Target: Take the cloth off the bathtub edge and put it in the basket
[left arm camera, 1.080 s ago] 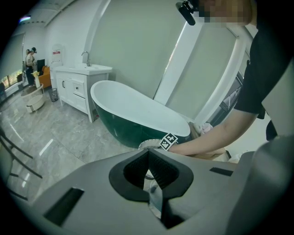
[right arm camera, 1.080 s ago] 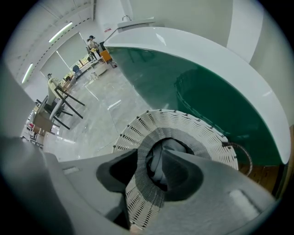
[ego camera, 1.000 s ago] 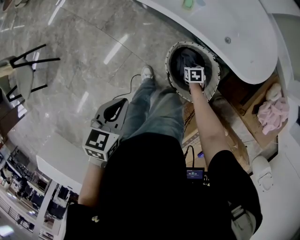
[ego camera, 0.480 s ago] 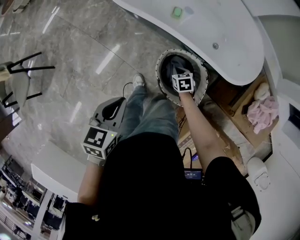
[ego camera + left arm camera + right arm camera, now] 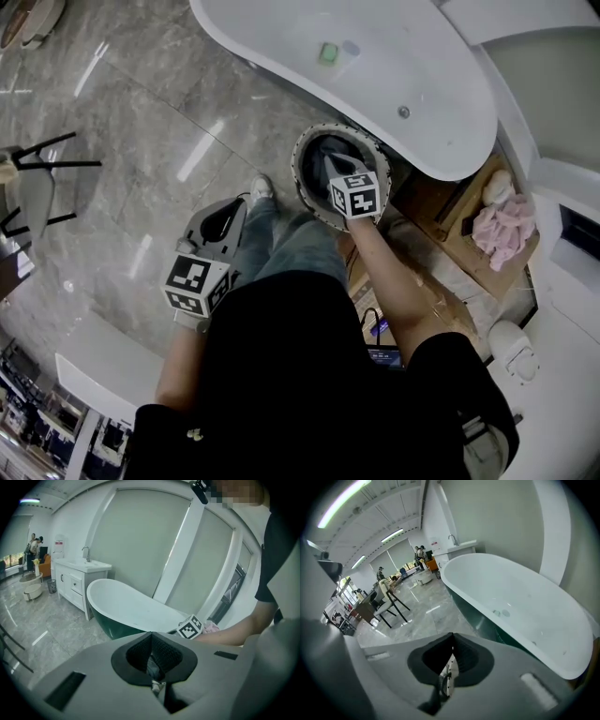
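A round woven basket (image 5: 302, 183) stands on the floor beside the white bathtub (image 5: 403, 66), with a dark grey-blue cloth (image 5: 323, 155) lying inside it. My right gripper (image 5: 342, 173) hovers above the basket, its marker cube facing up. It is shut with nothing between its pads, as the right gripper view (image 5: 452, 644) shows, where it looks toward the bathtub (image 5: 520, 606). My left gripper (image 5: 225, 217) hangs over the floor left of the person's leg, shut and empty (image 5: 151, 641). In the left gripper view, the bathtub (image 5: 131, 609) and the right gripper's cube (image 5: 190, 626) lie ahead.
A pink cloth (image 5: 502, 230) rests on a wooden shelf right of the tub. A black-legged chair (image 5: 42, 178) stands at the far left on the marble floor. A small green item (image 5: 328, 53) lies in the tub. A white vanity (image 5: 77, 581) stands beyond the tub.
My right gripper has risen out of the basket, leaving the dark cloth inside. The left gripper has lifted a little. The head view has shifted, so tub and basket sit lower and further left.
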`<act>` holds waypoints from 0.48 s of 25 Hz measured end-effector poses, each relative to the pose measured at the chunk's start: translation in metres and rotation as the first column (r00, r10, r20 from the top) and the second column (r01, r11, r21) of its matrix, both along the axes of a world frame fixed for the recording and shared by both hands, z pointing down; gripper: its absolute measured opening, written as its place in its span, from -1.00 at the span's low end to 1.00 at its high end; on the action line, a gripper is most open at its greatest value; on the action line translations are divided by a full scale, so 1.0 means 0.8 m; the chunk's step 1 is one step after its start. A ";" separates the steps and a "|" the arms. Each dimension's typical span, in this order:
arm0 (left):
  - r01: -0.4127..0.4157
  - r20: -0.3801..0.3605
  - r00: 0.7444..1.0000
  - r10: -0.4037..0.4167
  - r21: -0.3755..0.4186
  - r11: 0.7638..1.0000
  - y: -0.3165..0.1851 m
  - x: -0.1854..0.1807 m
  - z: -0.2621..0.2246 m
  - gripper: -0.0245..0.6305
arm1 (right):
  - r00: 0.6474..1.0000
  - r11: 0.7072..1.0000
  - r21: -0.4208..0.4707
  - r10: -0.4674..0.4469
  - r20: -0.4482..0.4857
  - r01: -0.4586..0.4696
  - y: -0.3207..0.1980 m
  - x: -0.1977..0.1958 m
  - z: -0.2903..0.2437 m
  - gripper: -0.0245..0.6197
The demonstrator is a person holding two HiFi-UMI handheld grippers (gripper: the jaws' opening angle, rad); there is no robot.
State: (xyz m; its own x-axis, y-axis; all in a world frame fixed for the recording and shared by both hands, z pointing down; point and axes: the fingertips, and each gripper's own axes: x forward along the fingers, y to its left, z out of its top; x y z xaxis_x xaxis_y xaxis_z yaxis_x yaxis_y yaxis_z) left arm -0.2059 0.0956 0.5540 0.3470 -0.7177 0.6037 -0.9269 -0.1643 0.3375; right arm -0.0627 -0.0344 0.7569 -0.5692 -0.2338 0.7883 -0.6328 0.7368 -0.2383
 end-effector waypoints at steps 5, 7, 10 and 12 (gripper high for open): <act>-0.025 0.011 1.000 0.024 0.046 0.999 -0.023 0.003 -0.023 -0.88 | 0.996 0.998 0.058 -0.014 0.093 0.008 -0.003 -0.011 -0.095 -0.94; -0.032 0.018 0.999 0.031 0.067 0.997 -0.034 0.003 -0.035 -0.88 | 0.991 0.997 0.079 -0.014 0.131 0.004 -0.007 -0.014 -0.131 -0.93; -0.034 0.024 0.999 0.032 0.091 0.995 -0.048 0.003 -0.055 -0.88 | 0.983 0.995 0.104 -0.015 0.181 -0.004 -0.009 -0.015 -0.183 -0.94; -0.058 0.028 0.998 0.055 0.110 0.992 -0.052 0.008 -0.064 -0.88 | 0.976 0.993 0.120 -0.013 0.215 -0.013 -0.009 -0.012 -0.216 -0.94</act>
